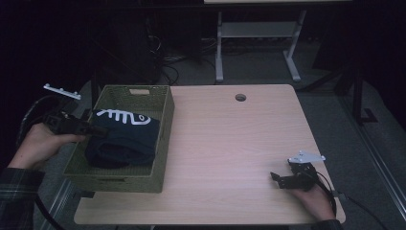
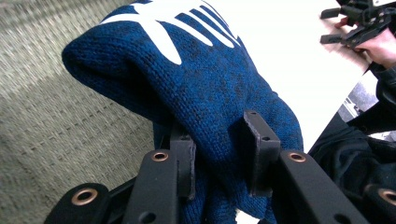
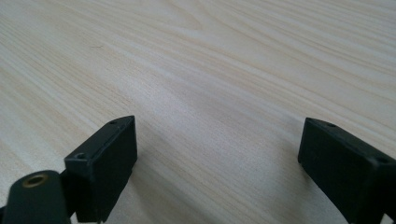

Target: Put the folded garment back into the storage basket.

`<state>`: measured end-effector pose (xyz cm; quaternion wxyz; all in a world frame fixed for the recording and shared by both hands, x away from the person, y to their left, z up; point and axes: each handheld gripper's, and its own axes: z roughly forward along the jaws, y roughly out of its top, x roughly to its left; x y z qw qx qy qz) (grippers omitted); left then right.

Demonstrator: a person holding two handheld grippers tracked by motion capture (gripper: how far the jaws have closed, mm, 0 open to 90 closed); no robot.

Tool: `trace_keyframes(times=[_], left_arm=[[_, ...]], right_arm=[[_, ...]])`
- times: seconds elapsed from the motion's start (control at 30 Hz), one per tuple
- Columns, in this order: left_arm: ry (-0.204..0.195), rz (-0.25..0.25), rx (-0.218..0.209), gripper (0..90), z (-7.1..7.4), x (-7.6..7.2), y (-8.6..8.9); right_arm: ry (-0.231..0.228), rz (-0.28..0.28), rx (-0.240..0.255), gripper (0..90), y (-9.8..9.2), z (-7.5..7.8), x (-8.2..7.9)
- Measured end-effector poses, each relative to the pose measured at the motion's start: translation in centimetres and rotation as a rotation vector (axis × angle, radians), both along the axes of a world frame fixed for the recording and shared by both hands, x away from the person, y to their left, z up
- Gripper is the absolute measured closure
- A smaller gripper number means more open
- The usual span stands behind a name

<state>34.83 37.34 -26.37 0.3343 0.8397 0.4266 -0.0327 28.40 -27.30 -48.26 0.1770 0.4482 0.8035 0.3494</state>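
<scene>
A folded dark blue knitted garment (image 1: 123,136) with a white pattern hangs into the olive woven basket (image 1: 165,120) at the table's left. My left gripper (image 1: 98,130) reaches over the basket's left wall and is shut on the garment's edge. In the left gripper view the blue knit (image 2: 201,79) bulges between both black pads (image 2: 261,140), which press into it. My right gripper (image 1: 277,179) rests near the table's front right corner, held by a hand, jaws wide apart. In the right gripper view its jaws (image 3: 217,172) stand open over bare wood with nothing between them.
The light wooden table (image 1: 230,143) has a round cable hole (image 1: 240,97) at the back. Behind it stand a white desk frame (image 1: 258,43) and cables on a dark floor. The basket sits flush with the table's left edge.
</scene>
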Motion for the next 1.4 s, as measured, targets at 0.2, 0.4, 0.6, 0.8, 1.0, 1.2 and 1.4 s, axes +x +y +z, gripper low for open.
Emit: trace_keyframes(times=[0.2, 0.4, 0.6, 0.8, 1.0, 1.2, 1.4], left_arm=[[0.006, -0.002, 0.002, 69.3, -0.7, 0.4, 0.2], [0.035, -0.004, 0.013, 69.3, -2.5, 1.2, 0.8], [0.050, -0.008, 0.021, 69.2, -4.1, 2.0, 1.4], [0.064, -0.015, 0.067, 68.8, -5.3, 2.7, 1.4], [0.059, 0.007, 0.127, 67.0, -6.5, 3.5, 1.7], [0.047, 0.051, 0.167, 62.1, -7.5, 4.0, 2.4], [0.020, 0.105, 0.214, 52.5, -7.7, 4.1, 3.0]], right_arm=[[0.000, 0.000, 0.000, 11.2, 0.0, 0.0, 0.0], [0.000, 0.000, 0.000, 11.3, 0.0, 0.0, 0.0], [0.000, 0.000, 0.000, 11.2, 0.0, 0.0, 0.0], [0.000, 0.001, 0.000, 11.2, 0.0, 0.0, 0.0], [0.000, 0.000, 0.000, 11.2, 0.0, 0.0, 0.0], [0.000, 0.000, 0.000, 11.3, 0.0, 0.0, 0.0], [0.000, 0.001, 0.000, 11.2, 0.0, 0.0, 0.0]])
